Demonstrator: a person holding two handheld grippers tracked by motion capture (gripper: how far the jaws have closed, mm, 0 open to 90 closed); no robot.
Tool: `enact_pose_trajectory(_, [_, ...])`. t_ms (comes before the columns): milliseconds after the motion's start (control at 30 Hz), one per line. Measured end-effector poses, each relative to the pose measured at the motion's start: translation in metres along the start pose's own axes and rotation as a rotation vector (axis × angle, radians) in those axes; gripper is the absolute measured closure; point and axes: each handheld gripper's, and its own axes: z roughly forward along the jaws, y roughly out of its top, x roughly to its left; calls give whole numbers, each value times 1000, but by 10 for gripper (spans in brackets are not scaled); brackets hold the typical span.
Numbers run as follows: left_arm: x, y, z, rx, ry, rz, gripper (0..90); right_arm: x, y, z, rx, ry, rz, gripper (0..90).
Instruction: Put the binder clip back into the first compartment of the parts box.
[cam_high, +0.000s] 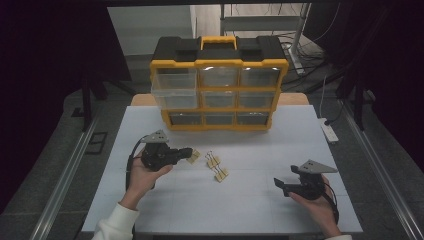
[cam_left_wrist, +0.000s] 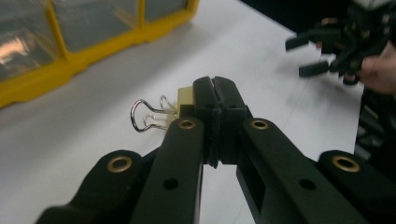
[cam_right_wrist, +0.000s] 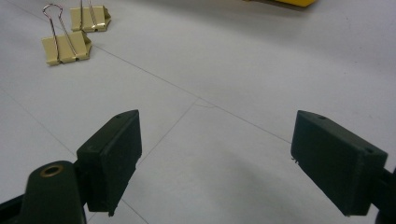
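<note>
My left gripper (cam_high: 187, 152) (cam_left_wrist: 215, 91) is shut on a cream binder clip (cam_high: 193, 156) (cam_left_wrist: 185, 96), held a little above the white table (cam_high: 165, 205). The clip's wire handles (cam_left_wrist: 145, 115) stick out to the left of the jaws in the left gripper view. Two more cream binder clips (cam_high: 213, 160) (cam_high: 220, 174) lie on the table in the middle, and they also lie at the top left of the right gripper view (cam_right_wrist: 65, 47) (cam_right_wrist: 91, 18). My right gripper (cam_high: 281, 184) (cam_right_wrist: 217, 151) is low at the right, open, with nothing between its jaws.
A yellow and black drawer organizer (cam_high: 219, 85) (cam_left_wrist: 70, 51) stands at the back of the table. Its left middle clear drawer (cam_high: 173, 95) is pulled out a little. The right gripper (cam_left_wrist: 322, 53) is seen far off in the left gripper view. A power strip (cam_high: 330, 131) lies off the right edge.
</note>
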Motion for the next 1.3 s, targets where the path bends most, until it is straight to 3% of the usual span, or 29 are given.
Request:
enact_pose_trajectory(433, [-7, 16, -23, -111, 16, 7, 891, -1, 0, -1, -1, -11, 4, 167])
enact_pose_trajectory(567, [-11, 24, -30, -145, 5, 17, 891, -4, -1, -2, -6, -23, 11, 168])
enact_pose_trajectory(1300, [-23, 74, -57, -237, 44, 75, 892, -4, -1, -4, -17, -19, 22, 168])
